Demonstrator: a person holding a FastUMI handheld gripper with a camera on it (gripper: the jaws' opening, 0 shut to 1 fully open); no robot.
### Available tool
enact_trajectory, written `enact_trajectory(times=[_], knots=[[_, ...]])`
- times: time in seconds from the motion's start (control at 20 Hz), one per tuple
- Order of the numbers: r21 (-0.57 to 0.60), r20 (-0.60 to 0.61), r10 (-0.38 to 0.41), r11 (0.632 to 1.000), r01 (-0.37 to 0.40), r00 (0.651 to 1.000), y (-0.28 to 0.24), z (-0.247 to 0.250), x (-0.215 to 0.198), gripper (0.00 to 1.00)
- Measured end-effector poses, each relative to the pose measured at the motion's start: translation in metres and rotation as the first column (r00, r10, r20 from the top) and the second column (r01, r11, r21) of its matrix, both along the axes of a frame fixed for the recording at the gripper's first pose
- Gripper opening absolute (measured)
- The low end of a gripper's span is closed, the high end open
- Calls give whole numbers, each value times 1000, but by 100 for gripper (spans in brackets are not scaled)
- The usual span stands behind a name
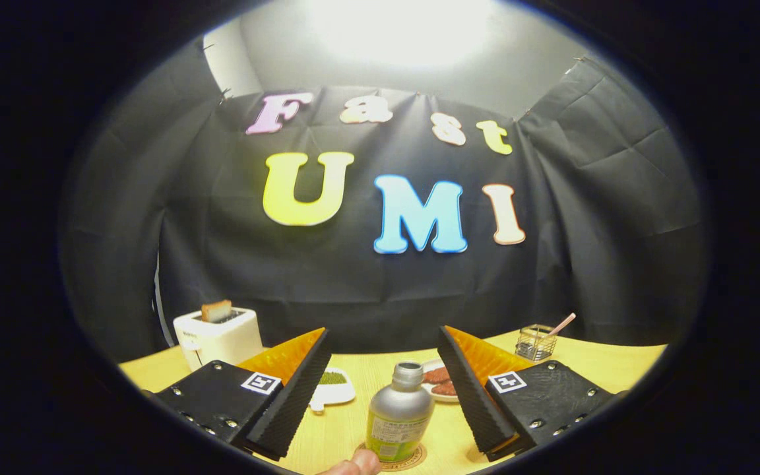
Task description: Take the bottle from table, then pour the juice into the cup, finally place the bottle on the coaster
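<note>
bottle (398, 412) upright on coaster (393, 458), bottom centre of frame, dead between gripper (380, 382) fingers. Fingers spread wide, touching nothing. Someone's fingertip (352, 466) at bottle base.

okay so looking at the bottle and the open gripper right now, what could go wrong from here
1. The bottle has no cap on; if a finger knocks it, juice may spill on the table.
2. A person's fingertip touches the bottle's base beside the coaster; the gripper, open with a finger on either side of the bottle, could pinch it on closing.
3. Two small dishes lie just beyond the fingers, so an overshoot may bump them.
</note>
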State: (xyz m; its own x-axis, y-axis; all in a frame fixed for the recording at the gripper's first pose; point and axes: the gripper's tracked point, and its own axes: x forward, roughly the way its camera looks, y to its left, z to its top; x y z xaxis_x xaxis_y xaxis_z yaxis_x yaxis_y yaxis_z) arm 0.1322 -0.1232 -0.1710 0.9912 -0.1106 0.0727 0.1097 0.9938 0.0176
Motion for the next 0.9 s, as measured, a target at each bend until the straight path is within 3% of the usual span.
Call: enact_trajectory(times=[0.15, 0.3, 0.5, 0.9], knots=[[31, 40, -18, 999, 17, 999, -12, 46, -18, 99], [42, 84, 24, 999, -27, 996, -6, 92, -29, 99], [-32, -3, 13, 999, -13, 1000, -2, 119, -35, 98], [-53, -36, 93, 994, -95, 995, 36, 144, -45, 99]])
